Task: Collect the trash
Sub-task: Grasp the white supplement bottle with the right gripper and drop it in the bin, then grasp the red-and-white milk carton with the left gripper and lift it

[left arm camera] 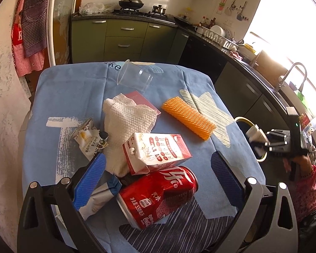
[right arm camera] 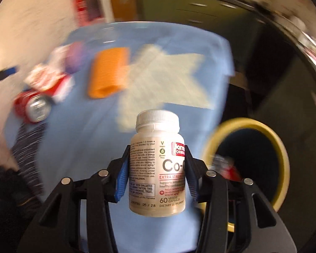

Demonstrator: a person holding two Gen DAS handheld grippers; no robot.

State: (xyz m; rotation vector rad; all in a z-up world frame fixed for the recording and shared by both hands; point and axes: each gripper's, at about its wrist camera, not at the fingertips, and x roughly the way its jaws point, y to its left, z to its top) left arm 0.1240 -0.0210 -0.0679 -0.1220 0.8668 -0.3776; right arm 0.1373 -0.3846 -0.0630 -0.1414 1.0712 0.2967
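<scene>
My left gripper (left arm camera: 158, 164) is open over the trash pile on the blue tablecloth (left arm camera: 73, 97); a red cola can (left arm camera: 158, 194) and a white-and-red carton (left arm camera: 155, 151) lie between its blue fingers. My right gripper (right arm camera: 155, 164) is shut on a white supplement bottle (right arm camera: 158, 164), held near the yellow-rimmed bin (right arm camera: 252, 126) at the table's right edge. The bottle (left arm camera: 256, 135) and the right gripper (left arm camera: 261, 142) also show in the left wrist view, over the bin (left arm camera: 242, 119).
Also on the cloth: a white paper towel (left arm camera: 128, 122) over a red box (left arm camera: 145, 103), an orange foam sleeve (left arm camera: 188, 118), a tipped clear plastic cup (left arm camera: 134, 77), snack wrappers (left arm camera: 90, 141). Green kitchen cabinets (left arm camera: 124, 40) stand behind, a sink counter to the right.
</scene>
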